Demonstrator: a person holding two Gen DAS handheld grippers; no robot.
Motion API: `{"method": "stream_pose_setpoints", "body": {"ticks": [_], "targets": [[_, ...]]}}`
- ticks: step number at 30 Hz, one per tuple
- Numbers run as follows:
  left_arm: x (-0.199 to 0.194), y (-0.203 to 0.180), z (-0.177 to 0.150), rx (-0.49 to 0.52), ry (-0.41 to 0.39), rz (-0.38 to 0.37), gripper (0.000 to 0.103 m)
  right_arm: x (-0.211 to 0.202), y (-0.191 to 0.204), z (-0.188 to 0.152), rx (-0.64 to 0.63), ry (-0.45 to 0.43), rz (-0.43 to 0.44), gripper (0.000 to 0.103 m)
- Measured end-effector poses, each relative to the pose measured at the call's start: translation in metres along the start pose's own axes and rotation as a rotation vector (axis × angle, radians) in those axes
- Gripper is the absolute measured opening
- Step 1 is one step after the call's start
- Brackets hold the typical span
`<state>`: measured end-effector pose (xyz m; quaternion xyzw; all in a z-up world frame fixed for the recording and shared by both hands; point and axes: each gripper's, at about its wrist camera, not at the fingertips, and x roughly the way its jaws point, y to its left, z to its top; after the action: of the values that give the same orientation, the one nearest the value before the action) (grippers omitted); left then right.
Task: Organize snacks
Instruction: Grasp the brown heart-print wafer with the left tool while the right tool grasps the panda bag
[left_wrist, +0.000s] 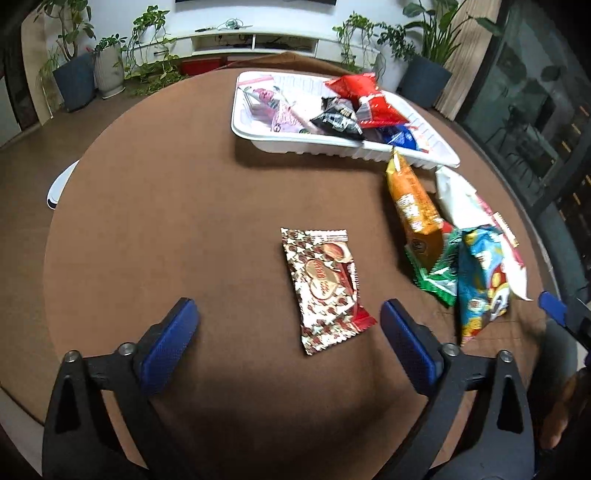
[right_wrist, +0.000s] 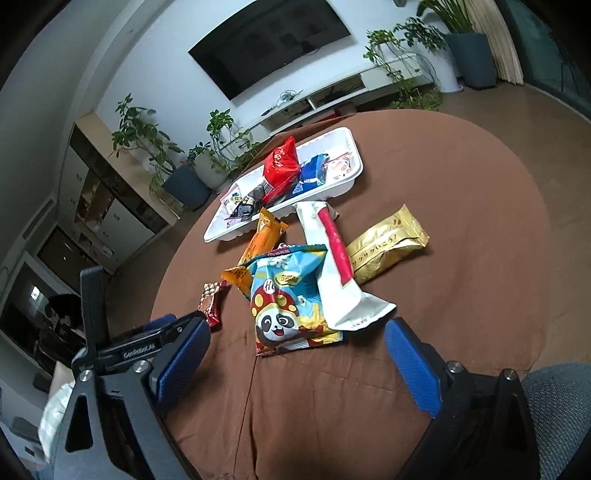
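The star-patterned snack packet (left_wrist: 327, 290) is lying flat on the brown tablecloth (left_wrist: 184, 221), and I'm hovering my left gripper (left_wrist: 290, 317) over its near end, fingers spread wide and gripping nothing. My right gripper (right_wrist: 297, 341) is also standing wide and empty, facing the panda packet (right_wrist: 290, 302) piled with the orange packet (right_wrist: 258, 243) and white packet (right_wrist: 332, 280). Beyond them, the white tray (left_wrist: 306, 146) is holding several snacks.

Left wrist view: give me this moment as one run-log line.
left gripper: open, over heart-print packet, not touching | right gripper: open, empty, facing panda bag | white tray: partly filled | loose snacks remain
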<state>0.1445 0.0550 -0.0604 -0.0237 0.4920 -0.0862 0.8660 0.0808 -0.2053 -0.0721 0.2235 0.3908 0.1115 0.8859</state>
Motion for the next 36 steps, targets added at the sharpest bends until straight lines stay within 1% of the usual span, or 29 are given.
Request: {"method": "stream_pose_setpoints", "body": {"ticks": [1, 4, 9, 12, 14, 16, 17, 19, 20, 22, 24, 29, 30, 36], "targets": [[0.002, 0.0, 0.001, 0.003, 0.004, 0.003, 0.084, -0.001, 0.002, -0.002, -0.008, -0.003, -0.006, 0.096], [0.007, -0.004, 0.007, 0.022, 0.013, 0.014, 0.076, -0.003, 0.007, -0.002, -0.043, -0.01, -0.026, 0.094], [0.013, -0.008, 0.015, 0.039, 0.033, 0.024, 0.076, -0.006, 0.013, -0.003, -0.074, -0.016, -0.033, 0.093], [0.017, -0.009, 0.019, 0.053, 0.038, 0.044, 0.076, -0.004, 0.017, -0.003, -0.085, -0.01, -0.031, 0.092], [0.019, -0.009, 0.022, 0.06, 0.038, 0.047, 0.074, -0.002, 0.018, -0.003, -0.092, 0.0, -0.027, 0.09], [0.02, -0.009, 0.023, 0.073, 0.034, 0.057, 0.064, -0.001, 0.02, -0.004, -0.1, 0.005, -0.024, 0.089], [0.02, -0.009, 0.024, 0.082, 0.033, 0.059, 0.062, -0.001, 0.021, -0.004, -0.105, 0.008, -0.023, 0.088], [0.02, -0.009, 0.025, 0.095, 0.03, 0.057, 0.052, 0.0, 0.024, -0.004, -0.111, 0.01, -0.022, 0.088], [0.02, -0.009, 0.025, 0.102, 0.029, 0.059, 0.05, 0.0, 0.024, -0.004, -0.112, 0.011, -0.021, 0.087], [0.019, -0.009, 0.024, 0.117, 0.026, 0.057, 0.039, 0.0, 0.025, -0.005, -0.116, 0.014, -0.019, 0.086], [0.018, -0.011, 0.023, 0.135, 0.026, 0.056, 0.033, 0.001, 0.027, -0.005, -0.121, 0.021, -0.015, 0.085], [0.015, -0.013, 0.018, 0.156, 0.028, 0.02, 0.033, 0.003, 0.034, -0.002, -0.14, 0.039, 0.0, 0.082], [0.014, -0.013, 0.017, 0.158, 0.027, 0.014, 0.031, 0.004, 0.035, 0.0, -0.143, 0.045, -0.001, 0.082], [0.006, -0.012, 0.006, 0.145, 0.021, -0.063, 0.029, 0.019, 0.046, 0.01, -0.179, 0.087, -0.014, 0.081]]}}
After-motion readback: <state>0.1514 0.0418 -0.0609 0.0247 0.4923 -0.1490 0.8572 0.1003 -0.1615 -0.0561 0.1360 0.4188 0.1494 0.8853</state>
